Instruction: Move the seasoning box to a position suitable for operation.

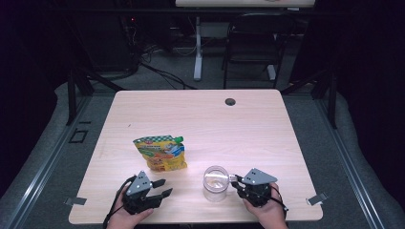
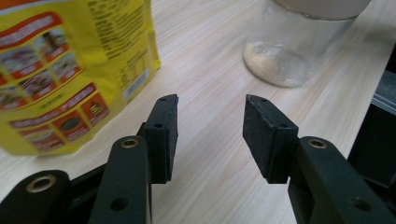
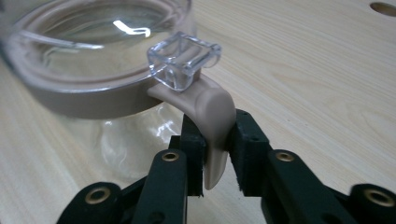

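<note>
Right gripper (image 3: 215, 156) clamped the jar (image 1: 215, 183) lid's beige tab (image 3: 211, 116).
Left gripper (image 1: 160, 187) sat released, lower left of frame, jaws apart near the yellow pouch (image 1: 160, 152).

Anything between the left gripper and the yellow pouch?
Nothing visible. The left gripper is open, with bare table between it and the yellow pouch. The jar stands off to the side, its lid tab clamped by the right gripper.

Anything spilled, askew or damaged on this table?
Nothing stands out. The jar stands upright with its lid on, and the right gripper is shut on the lid's beige latch. The yellow pouch lies flat and looks intact. The left gripper is open beside it, holding nothing.
</note>
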A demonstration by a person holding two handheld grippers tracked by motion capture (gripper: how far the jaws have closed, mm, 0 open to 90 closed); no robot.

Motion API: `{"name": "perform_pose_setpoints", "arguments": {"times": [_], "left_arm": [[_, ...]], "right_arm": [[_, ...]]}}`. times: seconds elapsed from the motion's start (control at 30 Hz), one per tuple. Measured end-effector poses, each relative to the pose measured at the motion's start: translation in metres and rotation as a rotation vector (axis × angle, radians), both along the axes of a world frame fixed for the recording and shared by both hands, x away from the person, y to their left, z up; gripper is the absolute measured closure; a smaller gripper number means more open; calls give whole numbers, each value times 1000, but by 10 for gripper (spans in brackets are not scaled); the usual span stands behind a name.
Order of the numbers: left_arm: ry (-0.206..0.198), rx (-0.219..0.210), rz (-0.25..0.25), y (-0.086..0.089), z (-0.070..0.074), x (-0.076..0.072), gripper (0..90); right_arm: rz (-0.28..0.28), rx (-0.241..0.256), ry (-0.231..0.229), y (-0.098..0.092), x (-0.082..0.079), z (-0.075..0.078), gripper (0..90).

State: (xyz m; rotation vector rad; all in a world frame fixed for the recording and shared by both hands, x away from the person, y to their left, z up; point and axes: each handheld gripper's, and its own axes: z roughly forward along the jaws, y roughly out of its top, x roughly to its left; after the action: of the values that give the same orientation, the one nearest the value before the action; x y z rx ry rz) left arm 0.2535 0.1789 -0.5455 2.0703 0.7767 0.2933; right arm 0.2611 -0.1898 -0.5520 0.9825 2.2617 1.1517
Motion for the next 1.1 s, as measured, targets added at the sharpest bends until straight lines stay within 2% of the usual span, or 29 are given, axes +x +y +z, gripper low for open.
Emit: {"name": "perform_pose_setpoints", "arguments": {"times": [0.1, 0.13, 0.2, 0.37, 0.47, 0.53, 0.6, 0.67, 0.73, 0.8, 0.83, 0.87, 0.9, 0.93, 1.0, 1.1], "left_arm": [[21, -19, -5, -7, 0, 2, 535], [30, -23, -22, -11, -1, 3, 529], [19, -9, -43, -21, 1, 3, 526], [10, -17, -52, -32, 4, 4, 505], [12, -17, -51, -41, 5, 10, 490], [15, -12, -55, -42, 6, 13, 490], [13, -17, -49, -45, 9, 18, 491], [13, -30, -25, -48, 11, 24, 491], [15, -30, -14, -50, 12, 26, 491], [36, -49, -9, -55, 13, 29, 491], [37, -47, -8, -60, 15, 30, 491], [37, -47, -8, -60, 15, 30, 491], [32, -42, -18, -66, 17, 31, 491], [35, -39, -24, -68, 18, 31, 492], [37, -44, -28, -73, 19, 33, 498], [40, -61, -29, -75, 22, 34, 519]], "right_arm": [[-25, 22, 11, -4, 2, 0, 708], [-44, 67, 32, -6, 2, 0, 694], [-55, 70, 27, -7, -2, 3, 669], [-71, 73, 24, -14, -13, 12, 618], [-102, 144, 57, -25, -21, 22, 554], [-107, 161, 70, -28, -23, 25, 533], [-146, 195, 86, -31, -26, 30, 479], [-188, 195, 88, -31, -23, 36, 478], [-216, 167, 71, -30, -19, 39, 476], [-223, 165, 69, -30, -18, 41, 482], [-237, 198, 81, -29, -13, 45, 514], [-237, 198, 81, -29, -13, 45, 514], [-257, 242, 76, -29, -10, 50, 535], [-264, 250, 75, -28, -9, 52, 544], [-283, 289, 103, -25, -4, 58, 592], [-291, 295, 101, -21, 1, 62, 629]]}}
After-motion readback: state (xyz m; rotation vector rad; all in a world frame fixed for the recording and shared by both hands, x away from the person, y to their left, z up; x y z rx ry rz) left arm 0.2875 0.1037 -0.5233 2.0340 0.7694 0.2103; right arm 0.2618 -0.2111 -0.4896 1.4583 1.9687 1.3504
